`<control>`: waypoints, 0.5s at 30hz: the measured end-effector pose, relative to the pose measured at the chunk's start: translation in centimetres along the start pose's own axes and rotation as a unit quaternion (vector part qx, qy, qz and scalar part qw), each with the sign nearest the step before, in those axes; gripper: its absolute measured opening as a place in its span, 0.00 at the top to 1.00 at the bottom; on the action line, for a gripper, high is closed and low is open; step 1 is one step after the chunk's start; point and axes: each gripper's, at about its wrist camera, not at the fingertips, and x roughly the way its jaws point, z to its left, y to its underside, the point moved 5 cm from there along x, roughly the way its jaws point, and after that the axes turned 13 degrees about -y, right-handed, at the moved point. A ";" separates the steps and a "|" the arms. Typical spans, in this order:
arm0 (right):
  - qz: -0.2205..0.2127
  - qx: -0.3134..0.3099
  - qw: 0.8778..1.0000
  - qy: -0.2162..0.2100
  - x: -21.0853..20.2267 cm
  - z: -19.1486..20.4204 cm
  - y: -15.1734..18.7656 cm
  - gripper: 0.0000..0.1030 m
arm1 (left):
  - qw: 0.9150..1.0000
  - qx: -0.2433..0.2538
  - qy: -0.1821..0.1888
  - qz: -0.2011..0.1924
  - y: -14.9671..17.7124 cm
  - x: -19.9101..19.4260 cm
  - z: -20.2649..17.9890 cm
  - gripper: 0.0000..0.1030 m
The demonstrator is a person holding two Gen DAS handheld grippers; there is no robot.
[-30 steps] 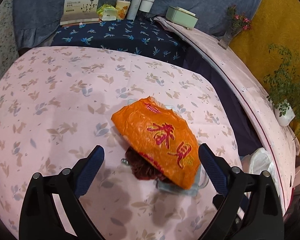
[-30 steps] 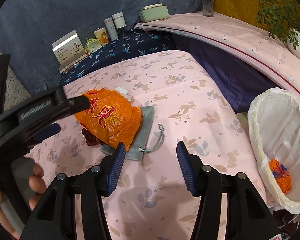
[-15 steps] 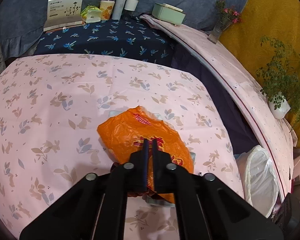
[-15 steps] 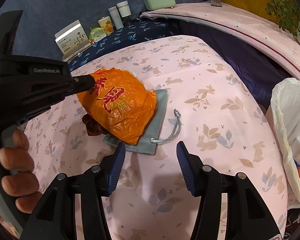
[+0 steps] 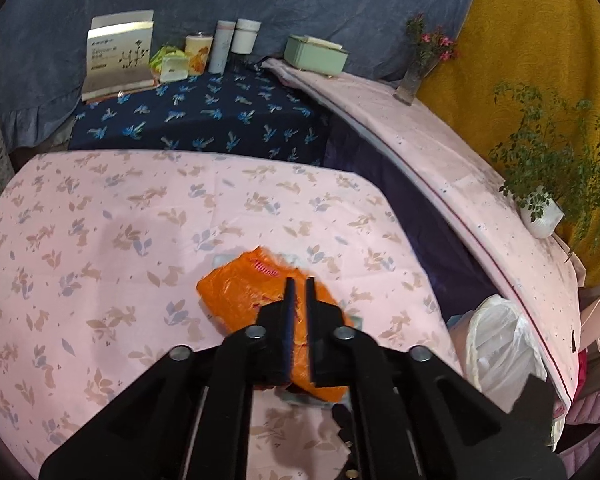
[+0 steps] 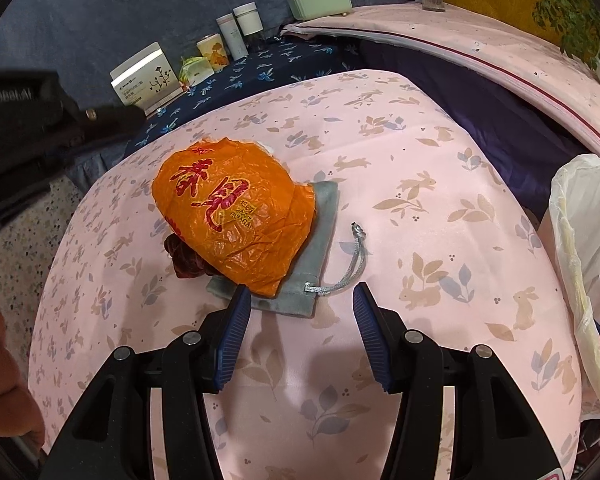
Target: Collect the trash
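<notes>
An orange plastic bag (image 6: 236, 216) with red characters lies on the pink leaf-print table (image 6: 440, 240), on top of a grey drawstring pouch (image 6: 320, 240) and a dark red crumpled thing (image 6: 184, 256). My left gripper (image 5: 299, 284) is shut and empty, raised above the bag (image 5: 236, 296); in the right wrist view it (image 6: 112, 114) is up at the left, apart from the bag. My right gripper (image 6: 300, 304) is open and empty, just in front of the pouch's near edge. A white-lined trash bin (image 6: 584, 264) stands off the table's right edge and also shows in the left wrist view (image 5: 500, 344).
A dark blue floral surface (image 5: 204, 120) behind the table holds a book (image 5: 118, 56), cups (image 5: 224, 46) and a green box (image 5: 316, 56). A pink ledge (image 5: 460, 168) at right carries a flower vase (image 5: 416, 76) and a potted plant (image 5: 540, 200).
My left gripper shut from wide open and has risen away from the orange bag, which stays on the table. My right gripper moved closer to the pouch.
</notes>
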 end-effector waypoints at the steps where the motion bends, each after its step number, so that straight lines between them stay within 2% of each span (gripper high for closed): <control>1: -0.002 0.000 1.000 0.001 -0.1 -0.1 0.0 0.49 | 1.000 -0.005 -0.005 0.007 0.3 0.4 0.3 0.69; 2: -0.003 0.004 1.000 0.001 -0.2 -0.3 0.0 0.50 | 1.000 -0.013 -0.009 0.011 0.6 0.9 0.7 0.49; 3: -0.003 0.008 1.000 0.000 -0.2 -0.5 0.0 0.50 | 1.000 -0.020 -0.011 0.013 0.9 1.2 0.9 0.40; 4: -0.004 0.011 1.000 0.000 -0.2 -0.7 0.0 0.50 | 0.999 -0.025 -0.014 0.017 1.2 1.5 1.0 0.38; 6: -0.004 0.014 1.000 0.002 -0.3 -1.0 0.0 0.50 | 0.999 -0.033 -0.019 0.026 1.6 2.4 1.1 0.22; 9: -0.002 0.017 1.000 0.002 -0.2 -1.3 0.1 0.49 | 0.998 -0.040 -0.016 0.044 2.1 4.1 0.7 0.21; 10: -0.002 0.017 1.000 0.002 -0.2 -1.3 0.2 0.49 | 0.998 -0.040 -0.014 0.049 2.3 4.5 0.6 0.23; 12: 0.000 0.020 1.000 -0.001 -0.1 -1.4 0.2 0.49 | 0.998 -0.033 -0.013 0.053 2.5 5.2 0.3 0.56; 13: 0.000 0.020 1.000 -0.002 0.0 -1.4 0.3 0.49 | 0.998 -0.028 -0.010 0.059 2.6 5.6 0.1 0.65; 15: 0.001 0.016 1.000 -0.004 0.1 -1.3 0.3 0.49 | 0.998 -0.027 -0.008 0.059 2.7 5.8 -0.1 0.93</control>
